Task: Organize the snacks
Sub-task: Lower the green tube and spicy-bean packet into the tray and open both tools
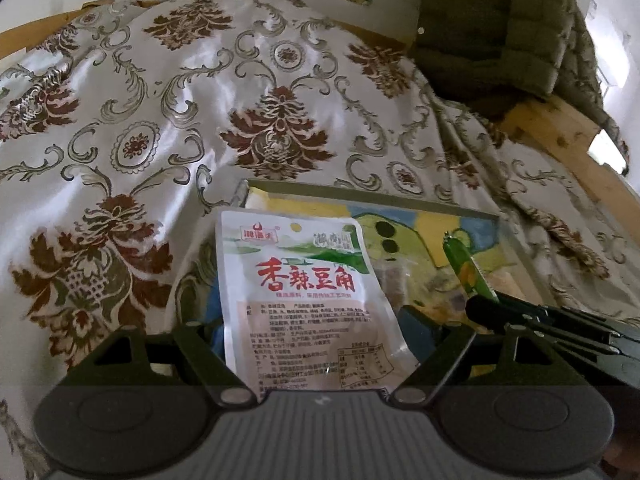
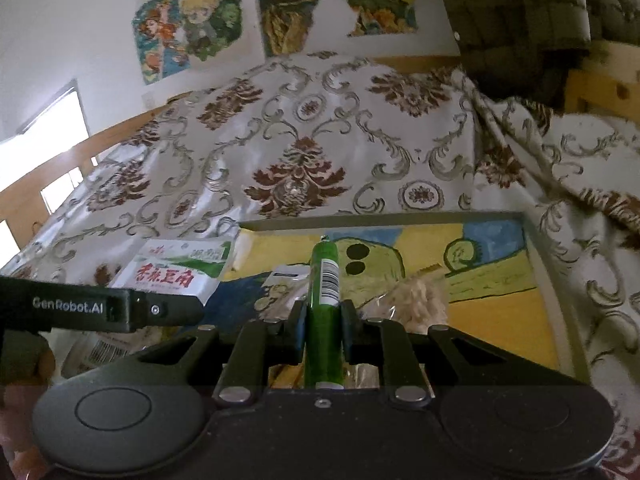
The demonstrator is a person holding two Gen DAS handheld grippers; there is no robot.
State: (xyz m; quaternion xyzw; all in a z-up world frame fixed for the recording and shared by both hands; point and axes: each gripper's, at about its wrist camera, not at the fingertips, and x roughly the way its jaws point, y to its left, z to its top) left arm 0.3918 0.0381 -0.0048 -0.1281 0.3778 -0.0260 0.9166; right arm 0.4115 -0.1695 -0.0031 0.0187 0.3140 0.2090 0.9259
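Note:
A white snack packet [image 1: 304, 280] with red lettering stands upright between the wide-set jaws of my left gripper [image 1: 320, 332], which grip it by its two side edges. My right gripper [image 2: 324, 312] is shut on a green sausage stick [image 2: 326, 276] that points forward over a tray [image 2: 552, 280] with a painted yellow, green and blue floor. In the left wrist view the right gripper's finger [image 1: 492, 312] and the green stick [image 1: 468, 268] come in from the right over the tray [image 1: 360, 194]. The white packet [image 2: 176, 272] shows beside the left gripper's finger [image 2: 160, 310].
A clear bag of pale snacks [image 2: 416, 300] and a small packet [image 2: 280, 280] lie in the tray. A shiny floral cloth [image 1: 200, 120] covers the surface around it. A green quilted jacket [image 1: 500, 28] hangs over a wooden frame [image 1: 560, 132] at the back right. Posters [image 2: 200, 20] hang on the wall.

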